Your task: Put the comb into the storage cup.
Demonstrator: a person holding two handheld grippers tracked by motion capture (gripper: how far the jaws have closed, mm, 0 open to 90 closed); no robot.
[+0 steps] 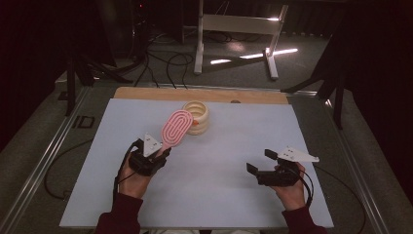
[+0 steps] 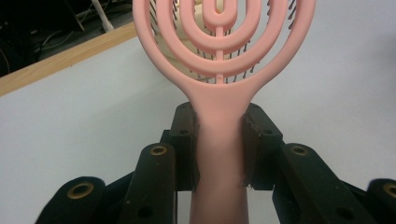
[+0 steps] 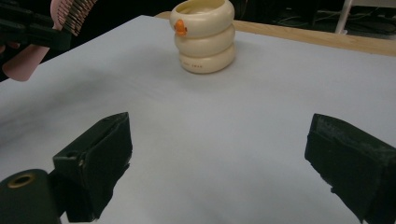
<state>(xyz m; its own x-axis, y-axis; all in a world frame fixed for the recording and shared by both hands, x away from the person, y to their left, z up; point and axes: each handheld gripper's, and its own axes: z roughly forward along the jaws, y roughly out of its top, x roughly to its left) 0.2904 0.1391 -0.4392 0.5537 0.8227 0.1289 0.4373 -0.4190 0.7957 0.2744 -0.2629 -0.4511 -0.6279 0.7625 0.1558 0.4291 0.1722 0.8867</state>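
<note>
A dim room with cables on the floor surrounds a pale blue table (image 1: 219,195) edged in wood at its far side. Toward twelve o'clock on the table stands a cream ringed cup (image 1: 197,117) bearing a small orange mark. At about nine o'clock the left gripper (image 1: 157,157) is clamped on the handle of a pink hairbrush (image 1: 176,127), whose oval head rises toward the cup and overlaps it in the high view. At about four o'clock the right gripper (image 1: 258,162) hovers with its jaws wide apart and nothing between them. The step in hand appears to be carrying the hairbrush to the cup; the next move calls for lowering its handle into the cup's mouth.
</note>
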